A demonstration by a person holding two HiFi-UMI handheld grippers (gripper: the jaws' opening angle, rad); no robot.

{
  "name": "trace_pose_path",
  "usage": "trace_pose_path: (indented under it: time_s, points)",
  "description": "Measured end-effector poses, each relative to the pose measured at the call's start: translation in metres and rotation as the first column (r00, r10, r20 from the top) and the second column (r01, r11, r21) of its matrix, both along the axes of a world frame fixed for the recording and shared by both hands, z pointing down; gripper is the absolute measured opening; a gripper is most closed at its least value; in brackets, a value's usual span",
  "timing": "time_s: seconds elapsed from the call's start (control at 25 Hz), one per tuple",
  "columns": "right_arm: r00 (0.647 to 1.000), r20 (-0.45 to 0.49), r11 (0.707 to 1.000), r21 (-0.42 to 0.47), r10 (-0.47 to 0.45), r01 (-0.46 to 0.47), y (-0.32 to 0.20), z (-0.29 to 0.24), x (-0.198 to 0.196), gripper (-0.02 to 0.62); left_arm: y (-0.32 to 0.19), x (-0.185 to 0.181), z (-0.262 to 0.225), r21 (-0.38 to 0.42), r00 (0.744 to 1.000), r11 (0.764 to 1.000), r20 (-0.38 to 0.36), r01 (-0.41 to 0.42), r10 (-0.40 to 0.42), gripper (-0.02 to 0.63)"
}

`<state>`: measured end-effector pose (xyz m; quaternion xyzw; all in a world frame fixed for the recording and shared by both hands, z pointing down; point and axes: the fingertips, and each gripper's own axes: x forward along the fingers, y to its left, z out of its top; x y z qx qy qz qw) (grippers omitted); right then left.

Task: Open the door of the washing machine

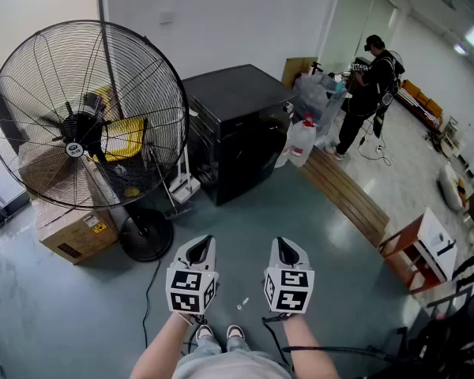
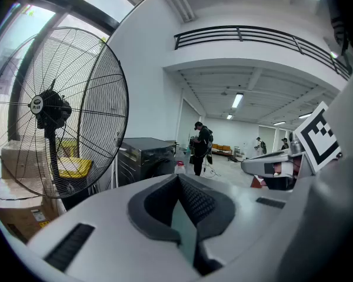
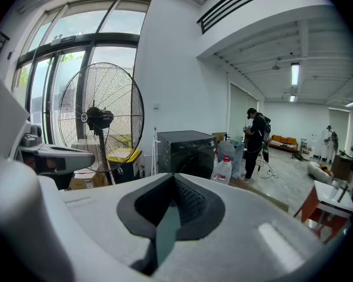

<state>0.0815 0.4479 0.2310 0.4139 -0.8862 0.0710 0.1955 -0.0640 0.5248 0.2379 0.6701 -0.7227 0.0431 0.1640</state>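
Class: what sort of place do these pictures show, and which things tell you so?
Probably a large indoor workshop or test hall, not a home: a big industrial fan stands beside a black washing machine, with a cardboard box nearby and a railed upper gallery overhead.

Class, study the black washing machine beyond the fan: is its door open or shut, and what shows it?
Shut. On the washing machine the round door lies flush with the dark front; nothing swings out.

Black box-shaped washing machine (image 1: 241, 125): one
Big black wire-cage floor fan (image 1: 83, 125): one
Grey handheld grippers: two, left gripper (image 1: 199, 245), right gripper (image 1: 287, 247)
Clear red-capped plastic jug (image 1: 302, 140): one
Stacked brown cardboard boxes (image 1: 73, 231): two
Person in black clothes (image 1: 367, 85): one
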Motion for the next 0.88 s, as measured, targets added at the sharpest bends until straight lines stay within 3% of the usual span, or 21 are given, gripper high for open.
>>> trace_pose_path:
  time_s: [0.4, 0.88]
  points:
    - [0.999, 0.028, 0.999, 0.004, 0.046, -0.047, 0.013, -0.003, -0.012, 0.005, 0.009, -0.015, 0.003, -0.009, 0.999, 0.999, 0.004, -0.048, 0.048, 0.005]
    - [0.985, 0.015, 0.985, -0.036, 0.172, -0.172, 0.002, 0.012, 0.013, 0.005, -0.013, -0.013, 0.015, -0.03, 0.992, 0.992, 0.003, -0.126, 0.126, 0.005]
